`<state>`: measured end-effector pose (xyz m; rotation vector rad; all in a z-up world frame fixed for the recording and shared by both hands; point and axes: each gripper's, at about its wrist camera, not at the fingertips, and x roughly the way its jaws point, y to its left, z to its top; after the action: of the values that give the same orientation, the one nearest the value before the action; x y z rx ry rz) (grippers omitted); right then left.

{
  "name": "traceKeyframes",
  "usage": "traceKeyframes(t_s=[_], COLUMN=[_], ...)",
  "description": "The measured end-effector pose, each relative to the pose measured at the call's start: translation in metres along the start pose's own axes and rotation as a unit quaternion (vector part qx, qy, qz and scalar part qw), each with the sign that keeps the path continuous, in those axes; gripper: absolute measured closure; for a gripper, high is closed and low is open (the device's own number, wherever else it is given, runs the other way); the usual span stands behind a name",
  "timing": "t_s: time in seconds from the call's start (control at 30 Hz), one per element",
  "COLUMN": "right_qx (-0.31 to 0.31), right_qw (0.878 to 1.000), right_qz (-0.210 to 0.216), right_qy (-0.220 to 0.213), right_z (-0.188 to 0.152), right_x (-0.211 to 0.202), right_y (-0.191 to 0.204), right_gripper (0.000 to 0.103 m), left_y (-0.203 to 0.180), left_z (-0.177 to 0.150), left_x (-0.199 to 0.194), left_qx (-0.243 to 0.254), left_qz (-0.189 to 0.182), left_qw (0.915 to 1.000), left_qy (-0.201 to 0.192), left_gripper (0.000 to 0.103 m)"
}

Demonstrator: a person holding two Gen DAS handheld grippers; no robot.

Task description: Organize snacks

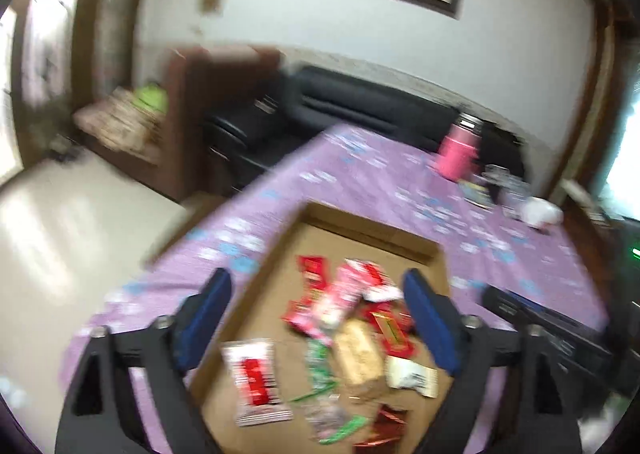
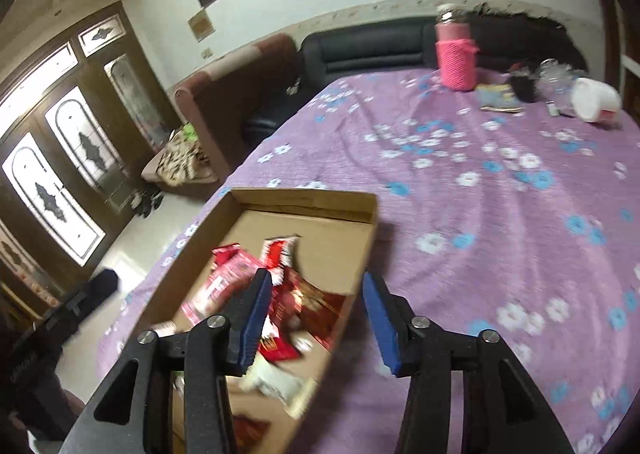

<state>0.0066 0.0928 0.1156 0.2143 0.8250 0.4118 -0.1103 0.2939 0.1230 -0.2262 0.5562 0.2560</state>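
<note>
The table with the purple flowered cloth (image 2: 500, 182) fills the space ahead of the right fingers and beyond both of them. The cardboard box (image 1: 362, 223) lies on it; in the left wrist view it sits between and ahead of the two left fingers, and in the right wrist view its right wall passes between the right fingers. The snacks (image 1: 344, 306) lie loose on the box floor, between the left fingers and partly behind the left-hand finger of the right gripper. The pink bottle (image 2: 456, 54) stands far ahead of the right fingers, at the far edge of the table. The left gripper (image 1: 318, 324) is spread wide and holds nothing. The right gripper (image 2: 316, 318) is also released, with nothing between its blue pads.
</note>
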Motion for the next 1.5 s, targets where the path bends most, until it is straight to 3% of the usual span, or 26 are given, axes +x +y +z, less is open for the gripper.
traceKeyframes(t_s=[0.07, 0.17, 0.3, 0.77, 1.23, 1.33, 1.43, 1.5], right_qx=[-0.001, 0.008, 0.024, 0.029, 0.023, 0.015, 0.003, -0.005], right_qw=[1.000, 0.999, 0.999, 0.999, 0.999, 0.999, 0.999, 0.999], right_qz=[-0.012, -0.027, -0.028, -0.037, -0.042, -0.046, -0.048, -0.049], right_qy=[-0.014, -0.030, -0.020, -0.011, -0.005, -0.006, -0.009, -0.013], right_z=[-0.011, -0.028, -0.045, -0.069, -0.077, -0.078, -0.080, -0.080], right_x=[-0.012, -0.025, -0.028, -0.036, -0.035, -0.034, -0.035, -0.036], right_y=[-0.003, -0.010, -0.019, -0.022, -0.019, -0.015, -0.010, -0.006], right_gripper=[0.045, 0.038, 0.038, 0.035, 0.035, 0.035, 0.035, 0.035], left_y=[-0.005, -0.011, -0.024, -0.060, -0.061, -0.057, -0.053, -0.048], left_z=[-0.005, -0.010, -0.013, -0.028, -0.033, -0.033, -0.033, -0.035], left_x=[-0.011, -0.019, -0.025, -0.035, -0.032, -0.038, -0.061, -0.079], left_qx=[0.006, 0.011, 0.030, 0.075, 0.076, 0.068, 0.052, 0.035], left_qz=[0.036, 0.044, 0.056, 0.048, 0.042, 0.057, 0.100, 0.108], left_qw=[0.9992, 0.9987, 0.9978, 0.9960, 0.9961, 0.9960, 0.9908, 0.9859], left_qy=[-0.018, -0.021, -0.016, 0.004, 0.014, -0.008, -0.076, -0.123], left_gripper=[0.003, 0.003, 0.003, 0.003, 0.003, 0.003, 0.003, 0.001])
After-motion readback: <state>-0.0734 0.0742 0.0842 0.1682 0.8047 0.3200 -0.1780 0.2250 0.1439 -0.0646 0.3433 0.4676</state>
